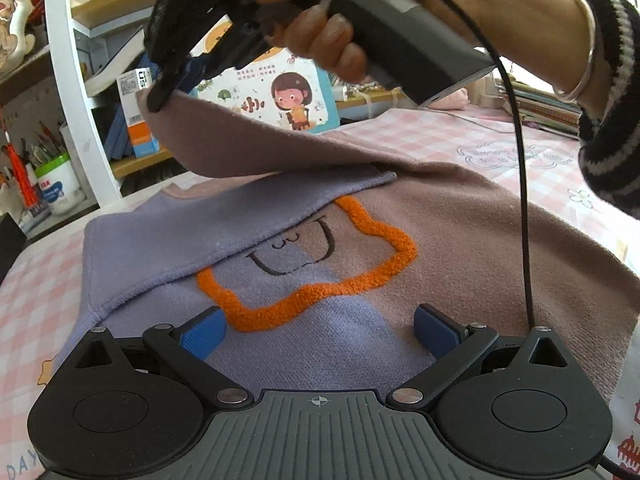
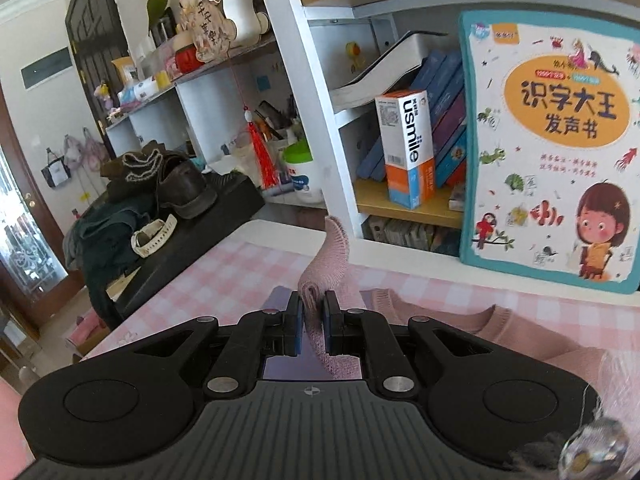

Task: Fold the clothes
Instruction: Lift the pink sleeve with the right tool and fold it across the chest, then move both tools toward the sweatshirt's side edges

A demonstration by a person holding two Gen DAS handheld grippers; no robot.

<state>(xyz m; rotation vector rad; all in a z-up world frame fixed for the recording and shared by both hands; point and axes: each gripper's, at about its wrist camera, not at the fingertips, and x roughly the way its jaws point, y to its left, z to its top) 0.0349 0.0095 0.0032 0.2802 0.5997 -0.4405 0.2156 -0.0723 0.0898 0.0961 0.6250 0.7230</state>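
Observation:
A pink and lilac sweater (image 1: 460, 240) with an orange looped outline lies on the pink checked tablecloth (image 1: 36, 280). My left gripper (image 1: 318, 330) is open and empty, low over the sweater's lilac front. My right gripper (image 2: 312, 328) is shut on the pink sleeve cuff (image 2: 332, 256), which sticks up between its fingers. In the left wrist view the right gripper (image 1: 160, 96) holds that sleeve (image 1: 260, 148) lifted above the sweater's chest. The lilac sleeve (image 1: 192, 228) lies folded across the front.
A white shelf unit (image 2: 312, 92) with books and a toothpaste box (image 2: 408, 148) stands behind the table. A children's book (image 2: 552, 152) leans at the table's back edge. A dark bench with shoes (image 2: 176, 184) is to the left. A cable (image 1: 520, 160) hangs from the right gripper.

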